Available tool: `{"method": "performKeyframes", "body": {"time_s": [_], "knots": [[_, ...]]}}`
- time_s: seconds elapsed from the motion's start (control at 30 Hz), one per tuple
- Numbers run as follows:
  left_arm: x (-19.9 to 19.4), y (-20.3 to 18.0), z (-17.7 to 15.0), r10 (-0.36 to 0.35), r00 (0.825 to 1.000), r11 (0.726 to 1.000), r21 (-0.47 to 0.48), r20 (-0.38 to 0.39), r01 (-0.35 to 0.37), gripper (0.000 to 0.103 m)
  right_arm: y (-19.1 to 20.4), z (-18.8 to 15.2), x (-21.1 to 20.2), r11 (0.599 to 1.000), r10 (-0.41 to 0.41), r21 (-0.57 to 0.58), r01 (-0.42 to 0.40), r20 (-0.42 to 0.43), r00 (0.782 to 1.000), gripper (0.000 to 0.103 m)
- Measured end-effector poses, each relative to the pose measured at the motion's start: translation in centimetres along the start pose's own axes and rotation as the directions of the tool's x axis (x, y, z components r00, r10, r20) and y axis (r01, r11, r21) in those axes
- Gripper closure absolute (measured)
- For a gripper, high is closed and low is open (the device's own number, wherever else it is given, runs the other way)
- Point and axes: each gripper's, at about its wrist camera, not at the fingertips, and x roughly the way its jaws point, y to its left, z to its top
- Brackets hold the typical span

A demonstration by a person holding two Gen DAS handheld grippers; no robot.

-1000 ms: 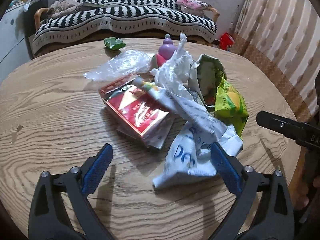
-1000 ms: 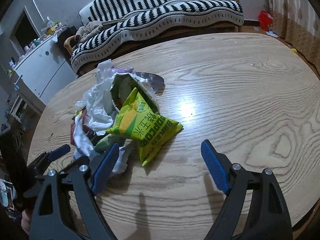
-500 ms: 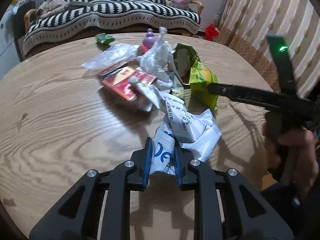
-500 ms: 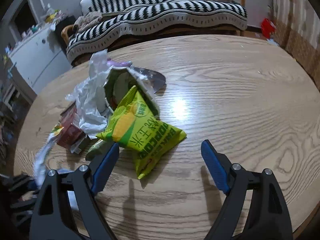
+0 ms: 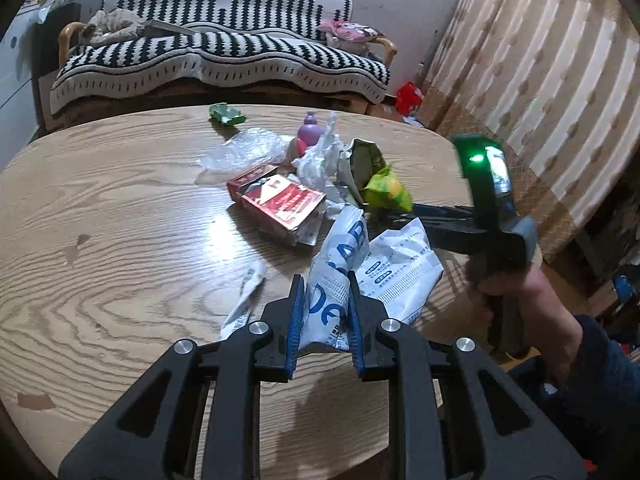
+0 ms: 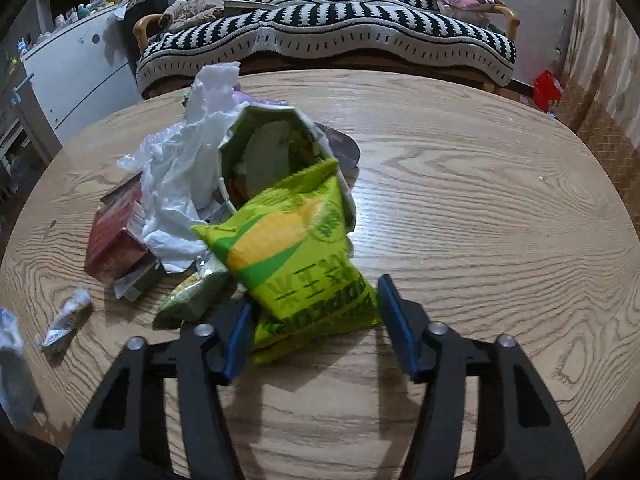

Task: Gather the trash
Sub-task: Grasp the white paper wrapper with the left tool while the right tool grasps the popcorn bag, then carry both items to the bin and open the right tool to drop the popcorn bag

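A pile of trash lies on the round wooden table [image 5: 120, 220]. My left gripper [image 5: 325, 280] is shut on a crumpled white bag with blue lettering [image 5: 340, 264], which it holds off the table near the front edge. In the right wrist view a yellow-green popcorn bag [image 6: 296, 248] has its lower end between the jaws of my right gripper [image 6: 314, 296]. Those jaws are closing, and the right pad stands just off the bag's corner. The left wrist view shows the right gripper's fingers [image 5: 440, 216] reaching to that bag [image 5: 386, 190], with a hand [image 5: 500, 292] on the handle.
In the pile are a red box [image 5: 280, 204], white crumpled plastic [image 6: 180, 184], an open foil bag [image 6: 272, 148], clear film [image 5: 244, 148] and a purple bottle [image 5: 310, 132]. A small wrapper [image 5: 248, 284] lies apart. A green scrap [image 5: 226, 114] sits near the far edge, with a striped sofa [image 5: 220, 52] behind it.
The left gripper closed on the white bag and drew it up and back from the pile. The right gripper came down over the popcorn bag and its jaws narrowed.
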Motion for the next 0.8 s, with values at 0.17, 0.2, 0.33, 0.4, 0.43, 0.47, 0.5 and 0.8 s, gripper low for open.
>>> {"method": "performKeyframes", "body": {"time_s": [0.17, 0.2, 0.33, 0.4, 0.43, 0.47, 0.5, 0.8], "knots": [[0.5, 0.5, 0.3, 0.042, 0.999, 0.999, -0.032, -0.001, -0.042, 0.083, -0.5, -0.4, -1.7, 1.0, 0.026, 0.009, -0.026, 0.023, 0.999, 0.053], [0.6, 0.3, 0.5, 0.05, 0.999, 0.998, -0.034, 0.002, -0.05, 0.083, -0.6, -0.6, -2.1, 1.0, 0.025, 0.01, -0.025, 0.027, 0.999, 0.053], [1.3, -0.8, 1.1, 0.086, 0.996, 0.996, -0.033, 0.02, -0.086, 0.083, -1.9, -1.4, -4.8, 0.999, 0.029, 0.027, -0.031, 0.071, 0.997, 0.053], [2.0, -1.7, 1.7, 0.096, 0.995, 0.995, -0.027, 0.03, -0.095, 0.083, -3.0, -2.0, -6.2, 0.998, 0.036, 0.039, -0.04, 0.087, 0.996, 0.053], [2.4, -2.2, 1.9, 0.093, 0.995, 0.995, -0.025, 0.029, -0.093, 0.083, -3.9, -2.5, -7.0, 0.998, 0.029, 0.047, -0.033, 0.094, 0.995, 0.053], [2.8, -2.8, 2.2, 0.089, 0.996, 0.996, -0.022, 0.029, -0.088, 0.083, -4.4, -2.9, -7.5, 0.998, 0.021, 0.053, -0.026, 0.097, 0.995, 0.053], [3.3, -3.5, 2.4, 0.085, 0.996, 0.996, -0.019, 0.029, -0.084, 0.083, -5.3, -3.4, -8.1, 0.998, 0.013, 0.062, -0.019, 0.1, 0.995, 0.053], [8.8, -13.5, 3.2, 0.025, 1.0, 0.995, 0.096, 0.019, -0.027, 0.083, -16.2, -9.7, -13.2, 0.974, -0.106, 0.21, 0.084, 0.097, 0.99, 0.053]]}}
